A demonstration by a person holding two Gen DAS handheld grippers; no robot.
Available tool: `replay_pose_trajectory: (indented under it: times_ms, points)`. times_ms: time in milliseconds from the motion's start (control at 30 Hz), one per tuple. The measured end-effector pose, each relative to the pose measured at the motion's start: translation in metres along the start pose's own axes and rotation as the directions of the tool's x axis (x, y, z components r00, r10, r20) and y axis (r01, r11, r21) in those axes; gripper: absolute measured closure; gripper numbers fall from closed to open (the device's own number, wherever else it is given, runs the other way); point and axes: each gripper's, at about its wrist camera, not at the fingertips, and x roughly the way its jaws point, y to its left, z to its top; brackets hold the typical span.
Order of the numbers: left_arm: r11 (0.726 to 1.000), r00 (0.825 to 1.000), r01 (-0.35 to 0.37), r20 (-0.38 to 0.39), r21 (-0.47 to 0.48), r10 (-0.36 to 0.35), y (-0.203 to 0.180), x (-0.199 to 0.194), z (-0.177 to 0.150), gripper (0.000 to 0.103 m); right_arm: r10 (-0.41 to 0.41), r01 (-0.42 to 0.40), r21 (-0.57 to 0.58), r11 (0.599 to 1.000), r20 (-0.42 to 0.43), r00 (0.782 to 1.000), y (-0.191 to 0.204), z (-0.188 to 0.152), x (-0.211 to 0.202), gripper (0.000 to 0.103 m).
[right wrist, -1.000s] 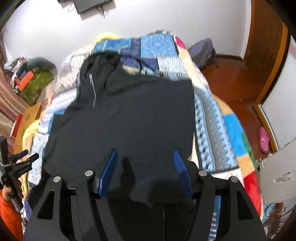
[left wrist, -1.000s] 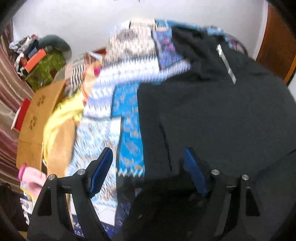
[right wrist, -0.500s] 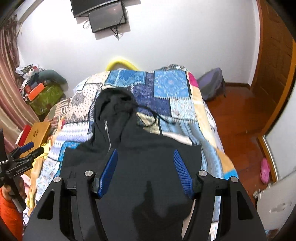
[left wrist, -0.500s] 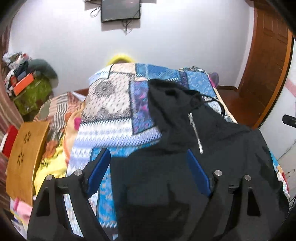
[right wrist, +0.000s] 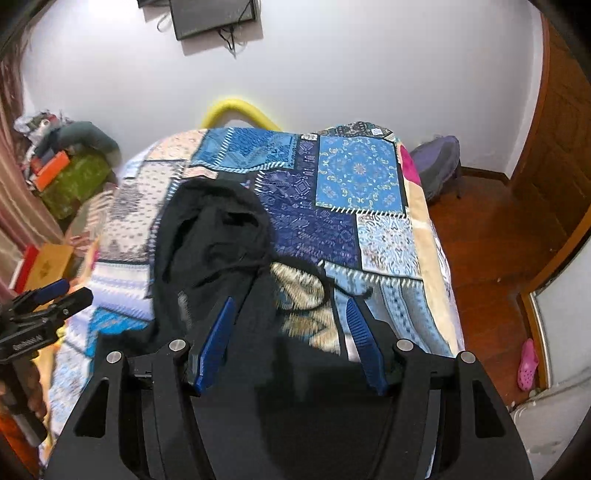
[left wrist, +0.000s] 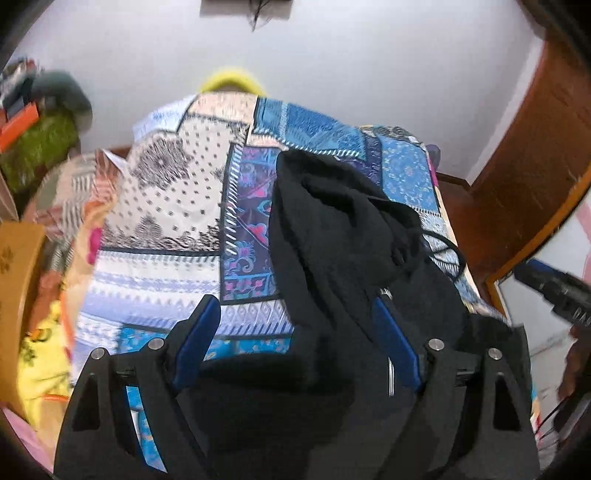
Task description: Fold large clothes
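Left gripper [left wrist: 295, 332]: jaws gaped, just widened, over the black zip-up hooded sweatshirt [left wrist: 332, 229].
Right gripper [right wrist: 291, 328]: parted, gripping nothing.
Around: blue patchwork quilt [right wrist: 354, 177], purple backpack [right wrist: 436, 166].

A patchwork bedspread [right wrist: 354, 177] (mostly blue), a wall screen [right wrist: 214, 16], a pink clog [right wrist: 527, 363] on the floor.

The bed [right wrist: 424, 236] stands against the white wall, covered by a patchwork quilt [right wrist: 354, 177] in blues and creams. A black hoodie [right wrist: 210, 236] lies flat on the quilt, hood toward the wall, its drawstring [right wrist: 325, 280] trailing over the patches.
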Motion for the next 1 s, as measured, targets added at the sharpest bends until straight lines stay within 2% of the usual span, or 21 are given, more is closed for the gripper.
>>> replay_pose_trajectory:
  times_ms: [233, 367, 533, 567, 600, 667, 700, 733, 800, 867, 1000]
  points:
    - [0.997, 0.998, 0.027, -0.047, -0.072, -0.031, 0.009, 0.061, 0.027, 0.019, 0.022, -0.022, 0.023, 0.999, -0.023, 0.999, 0.001, 0.037, 0.051, 0.044]
    - [0.993, 0.997, 0.050, -0.059, -0.111, -0.057, 0.012, 0.089, 0.037, 0.027, 0.006, -0.004, 0.060, 0.998, -0.034, 0.999, -0.001, 0.055, 0.082, 0.044]
    - [0.990, 0.989, 0.080, -0.113, -0.113, -0.092, 0.012, 0.126, 0.039, 0.049, 0.054, -0.029, 0.161, 0.986, -0.152, 0.987, -0.012, 0.056, 0.133, 0.044]
    - [0.990, 0.987, 0.084, -0.125, -0.115, -0.098, 0.012, 0.132, 0.037, 0.059, 0.081, -0.048, 0.191, 0.980, -0.173, 0.982, -0.015, 0.052, 0.142, 0.045]
    - [0.988, 0.984, 0.100, -0.138, -0.119, -0.116, 0.013, 0.138, 0.035, 0.068, 0.109, -0.069, 0.213, 0.974, -0.180, 0.978, -0.016, 0.049, 0.147, 0.048]
    - [0.986, 0.984, 0.111, -0.124, -0.123, -0.127, 0.013, 0.140, 0.032, 0.074, 0.156, -0.108, 0.241, 0.965, -0.189, 0.969, -0.014, 0.043, 0.155, 0.061]
    - [0.988, 0.986, 0.111, -0.111, -0.111, -0.123, 0.011, 0.138, 0.031, 0.083, 0.177, -0.127, 0.247, 0.961, -0.191, 0.966, -0.012, 0.041, 0.158, 0.074]
    - [0.990, 0.988, 0.105, -0.107, -0.094, -0.115, 0.008, 0.136, 0.030, 0.086, 0.198, -0.147, 0.251, 0.957, -0.190, 0.961, -0.009, 0.039, 0.158, 0.084]
    - [0.997, 0.993, 0.063, -0.098, -0.034, -0.066, 0.001, 0.130, 0.028, 0.091, 0.204, -0.158, 0.238, 0.958, -0.184, 0.962, -0.002, 0.039, 0.151, 0.092]
    - [1.000, 0.996, 0.029, -0.089, 0.007, -0.028, -0.004, 0.120, 0.027, 0.092, 0.155, -0.130, 0.163, 0.978, -0.151, 0.976, 0.009, 0.040, 0.133, 0.093]
    - [0.998, 0.997, 0.050, -0.056, 0.026, -0.049, -0.006, 0.083, 0.024, 0.093, 0.091, -0.090, 0.030, 0.996, -0.071, 0.993, 0.027, 0.035, 0.084, 0.094]
